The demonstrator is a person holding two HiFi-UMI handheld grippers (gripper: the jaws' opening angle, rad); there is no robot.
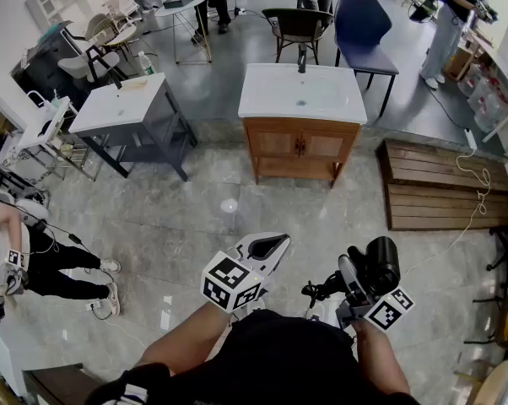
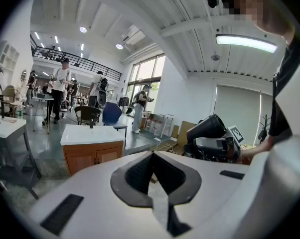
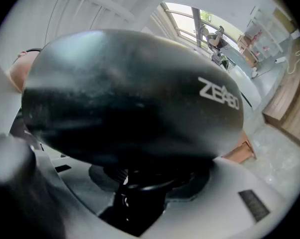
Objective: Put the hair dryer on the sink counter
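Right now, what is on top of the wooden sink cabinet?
A white counter with a dark faucet at its back. Closed doors hide the inside.

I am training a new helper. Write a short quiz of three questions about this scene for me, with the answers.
1. True or false: the right claw is closed on the black hair dryer.
2. Which one holds nothing? A) left claw B) right claw
3. Fill in: the wooden sink cabinet ahead has a ____ counter on top.
Key: 1 true; 2 A; 3 white.
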